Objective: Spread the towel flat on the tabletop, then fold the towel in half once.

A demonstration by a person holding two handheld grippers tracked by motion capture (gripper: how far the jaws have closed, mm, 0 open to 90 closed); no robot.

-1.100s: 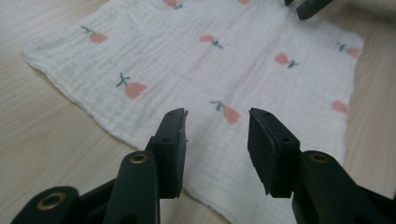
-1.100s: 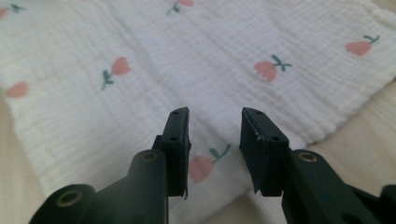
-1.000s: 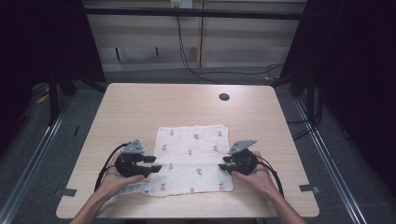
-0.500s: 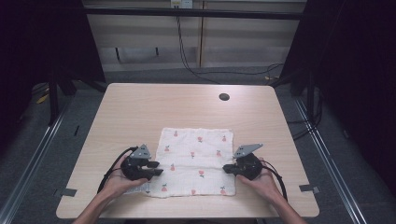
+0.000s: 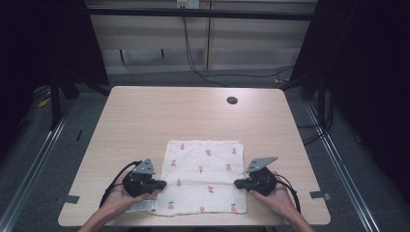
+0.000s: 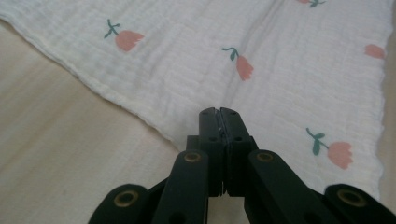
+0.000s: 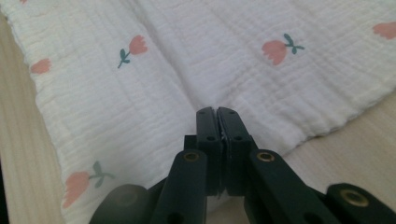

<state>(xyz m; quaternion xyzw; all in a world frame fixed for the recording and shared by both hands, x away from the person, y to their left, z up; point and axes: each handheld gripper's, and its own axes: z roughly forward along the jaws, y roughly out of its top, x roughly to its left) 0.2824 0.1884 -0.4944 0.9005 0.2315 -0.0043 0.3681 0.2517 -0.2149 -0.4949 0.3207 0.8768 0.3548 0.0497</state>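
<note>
A white cloth [image 5: 203, 176] printed with small pink tulips lies flat on the near half of the wooden table [image 5: 169, 116]. My left gripper [image 5: 163, 184] is at the cloth's left edge. Its jaws have just been closing and now stand together, pinching the hem [image 6: 219, 111] of the cloth [image 6: 261, 56]. My right gripper [image 5: 237, 183] is at the right edge. Its jaws have also just closed, and they nip the cloth [image 7: 187, 56] where a crease runs into the tips [image 7: 217, 109]. A hand holds each gripper from the near side.
A white label [image 5: 140, 209] sticks out at the cloth's near left corner. A round cable hole [image 5: 232, 100] sits at the table's far right. Bare tabletop stretches beyond the cloth, and dark floor and rails surround the table.
Both grippers have slid a little toward the near edge along the cloth's sides. Their jaws have gone from apart to together on the cloth's edges.
</note>
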